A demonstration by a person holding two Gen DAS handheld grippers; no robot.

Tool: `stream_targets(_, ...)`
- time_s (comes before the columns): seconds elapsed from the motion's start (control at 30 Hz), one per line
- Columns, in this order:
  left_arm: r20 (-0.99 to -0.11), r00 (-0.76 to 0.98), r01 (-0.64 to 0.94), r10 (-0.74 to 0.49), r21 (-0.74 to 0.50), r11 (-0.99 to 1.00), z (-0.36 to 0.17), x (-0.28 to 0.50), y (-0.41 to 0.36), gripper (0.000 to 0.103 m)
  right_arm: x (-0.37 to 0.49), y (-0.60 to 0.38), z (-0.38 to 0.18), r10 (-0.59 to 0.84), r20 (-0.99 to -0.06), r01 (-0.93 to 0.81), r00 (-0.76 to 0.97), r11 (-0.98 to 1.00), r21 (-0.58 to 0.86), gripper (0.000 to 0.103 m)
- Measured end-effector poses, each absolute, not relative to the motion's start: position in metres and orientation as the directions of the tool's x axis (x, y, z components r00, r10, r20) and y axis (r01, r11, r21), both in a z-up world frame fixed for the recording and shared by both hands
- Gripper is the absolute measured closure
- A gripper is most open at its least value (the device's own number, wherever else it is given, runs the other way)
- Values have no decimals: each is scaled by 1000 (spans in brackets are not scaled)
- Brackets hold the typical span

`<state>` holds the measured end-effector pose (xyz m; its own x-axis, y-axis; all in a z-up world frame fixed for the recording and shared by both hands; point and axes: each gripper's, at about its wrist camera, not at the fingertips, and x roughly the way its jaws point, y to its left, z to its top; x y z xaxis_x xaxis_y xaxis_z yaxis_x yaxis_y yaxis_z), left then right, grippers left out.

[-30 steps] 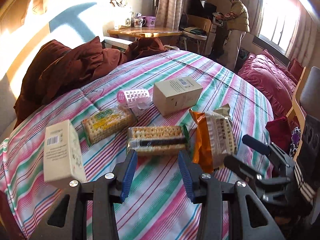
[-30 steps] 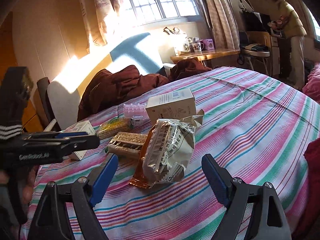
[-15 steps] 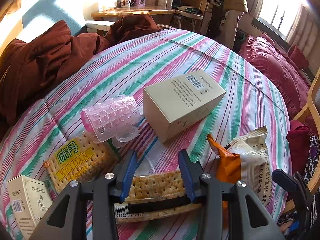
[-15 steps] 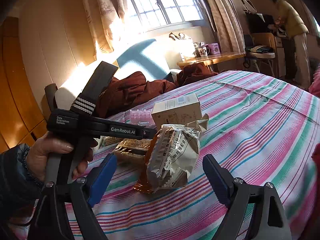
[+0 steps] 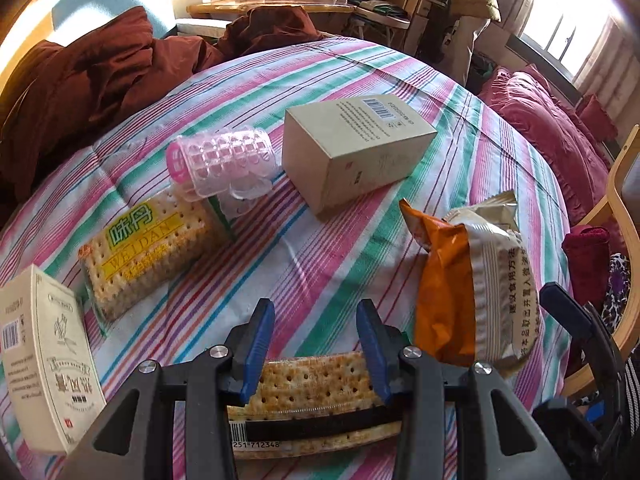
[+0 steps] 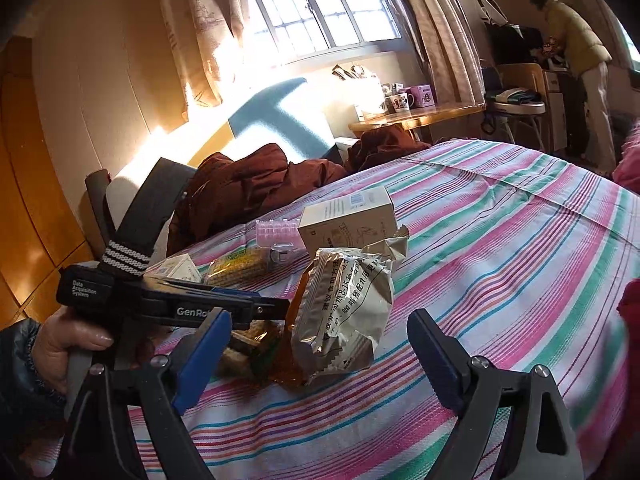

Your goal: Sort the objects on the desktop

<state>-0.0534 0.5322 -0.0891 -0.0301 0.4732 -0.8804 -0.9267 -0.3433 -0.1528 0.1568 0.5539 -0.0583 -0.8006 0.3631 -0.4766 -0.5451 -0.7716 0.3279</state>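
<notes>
On the striped cloth, my left gripper (image 5: 315, 318) is open and low over a cracker pack with a barcode (image 5: 312, 384), one blue finger on each side of its middle. The pack is wider than the gap. Beyond lie a WEIDAN cracker pack (image 5: 148, 248), a pink cup on its side (image 5: 224, 164), a beige box (image 5: 352, 152) and an orange and silver snack bag (image 5: 472, 280). A white box (image 5: 44, 368) stands at the left. My right gripper (image 6: 320, 318) is wide open just short of the snack bag (image 6: 344, 312), holding nothing. The left gripper (image 6: 272, 304) reaches in from the left, held by a hand.
A dark red quilt (image 5: 88, 76) is bunched at the far left of the striped cloth (image 5: 360, 68). Red cushions (image 5: 552, 128) and a wooden chair (image 5: 624, 208) are on the right. A side table with mugs (image 5: 272, 4) and a standing person (image 5: 472, 8) are at the back.
My left gripper has moved forward and down until it straddles the barcoded cracker pack, with its jaw gap unchanged. The right gripper has stayed almost still and wide open.
</notes>
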Motion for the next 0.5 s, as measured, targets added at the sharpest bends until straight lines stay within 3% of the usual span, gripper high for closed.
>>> stream_targets(0.5, -846, 31, -899, 533, -256, -355, -83, -7, 447, 60, 174, 537, -48, 381, -500, -573, -778, -756, 316, 12)
